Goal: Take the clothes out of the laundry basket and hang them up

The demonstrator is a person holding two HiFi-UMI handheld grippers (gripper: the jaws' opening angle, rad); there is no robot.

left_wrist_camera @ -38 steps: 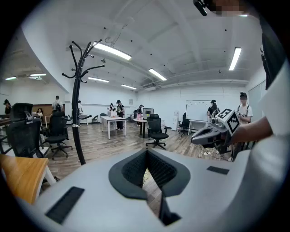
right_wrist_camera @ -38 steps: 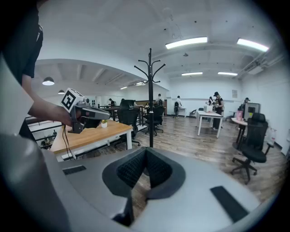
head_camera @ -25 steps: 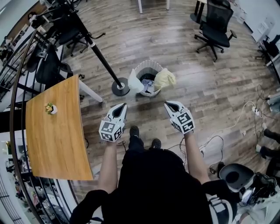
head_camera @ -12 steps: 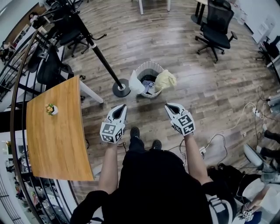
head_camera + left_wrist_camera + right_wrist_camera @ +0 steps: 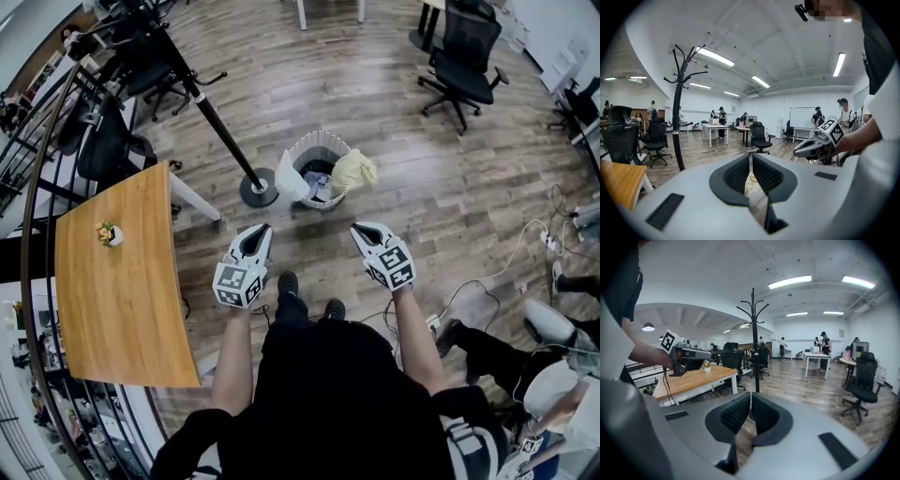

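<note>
A wood-plank floor point(image 5: 309, 75) carries a wooden table point(image 5: 122, 291) and black office chair point(image 5: 466, 58) under ceiling strip lights point(image 5: 790, 282).

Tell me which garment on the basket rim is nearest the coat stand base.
The white garment, on the left rim of the basket beside the stand base; the pale yellow garment hangs opposite.
</note>
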